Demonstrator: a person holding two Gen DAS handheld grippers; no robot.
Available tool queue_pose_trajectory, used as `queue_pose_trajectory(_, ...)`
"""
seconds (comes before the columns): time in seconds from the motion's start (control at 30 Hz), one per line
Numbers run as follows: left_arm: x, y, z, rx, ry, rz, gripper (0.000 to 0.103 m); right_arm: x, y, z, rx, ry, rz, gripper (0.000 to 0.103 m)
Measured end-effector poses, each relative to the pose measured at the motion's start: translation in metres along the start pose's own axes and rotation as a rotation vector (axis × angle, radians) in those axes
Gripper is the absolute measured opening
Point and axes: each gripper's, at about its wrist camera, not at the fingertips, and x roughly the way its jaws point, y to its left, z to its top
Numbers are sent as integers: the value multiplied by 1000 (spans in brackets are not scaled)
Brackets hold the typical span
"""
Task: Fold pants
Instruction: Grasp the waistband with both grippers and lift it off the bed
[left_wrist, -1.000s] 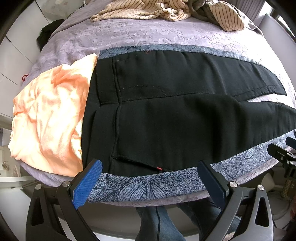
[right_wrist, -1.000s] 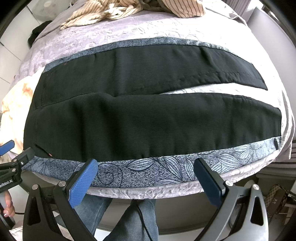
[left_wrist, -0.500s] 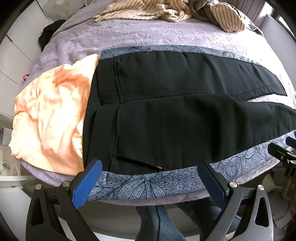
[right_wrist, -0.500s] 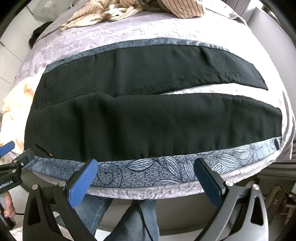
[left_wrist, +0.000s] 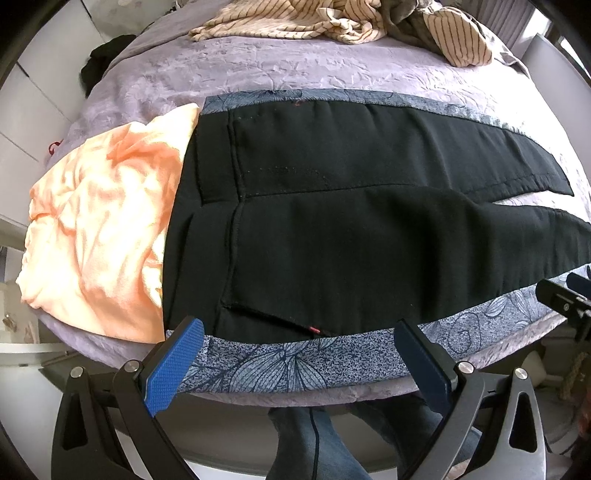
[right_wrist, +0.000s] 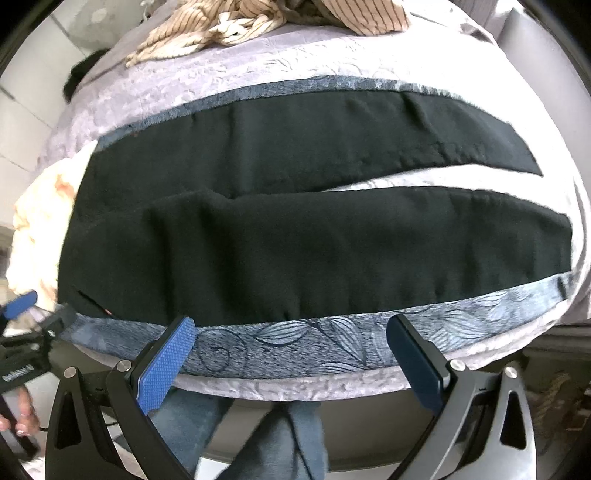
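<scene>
Pants (right_wrist: 314, 236) now closer as I push my right gripper (right_wrist: 291, 350) in; both it and my left gripper (left_wrist: 299, 354) gape wide, empty, fold unstarted

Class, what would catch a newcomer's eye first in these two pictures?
The black pants lie spread flat across the bed, on a blue leaf-patterned cloth, with the legs parted. A crumpled peach garment glows beside the waistband, and striped clothes are heaped at the far edge.
</scene>
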Motion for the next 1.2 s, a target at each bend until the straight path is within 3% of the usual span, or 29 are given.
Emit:
queue_pose_trajectory(0.17,9,17,-5,-93,6,-10,103,8,-26,5,85,15,176,103)
queue_pose_trajectory(0.3,15,40,-17,-244,10,-91,103,20,-53,4,189,36,462,101)
queue_pose_trajectory(0.33,16,45,-22,-283,-1,-93,103,24,-59,2,208,49,531,94)
queue_pose_trajectory(0.37,18,49,-29,-311,-15,-100,103,28,-61,0,219,63,581,79)
queue_pose_trajectory(0.43,23,54,-42,-353,-16,-121,103,44,-68,-11,253,127,730,64)
queue_pose_trajectory(0.47,29,58,-52,-381,-5,-159,103,51,-70,-16,261,156,760,64)
queue_pose_trajectory(0.57,47,64,-79,-458,40,-238,103,73,-75,-36,267,221,756,64)
queue_pose_trajectory(0.7,73,66,-97,-512,65,-307,103,101,-88,-58,379,268,765,64)
queue_pose_trajectory(0.93,80,62,-70,-538,-4,-389,103,114,-91,-52,482,204,811,64)
queue_pose_trajectory(1.03,78,61,-62,-522,-33,-372,102,109,-87,-45,478,169,826,64)
queue_pose_trajectory(1.13,93,63,-63,-539,16,-349,66,122,-89,-51,501,207,809,60)
queue_pose_trajectory(1.17,95,65,-64,-548,19,-350,62,127,-88,-54,520,214,815,47)
queue_pose_trajectory(1.2,95,70,-64,-558,18,-358,48,126,-91,-54,537,214,818,36)
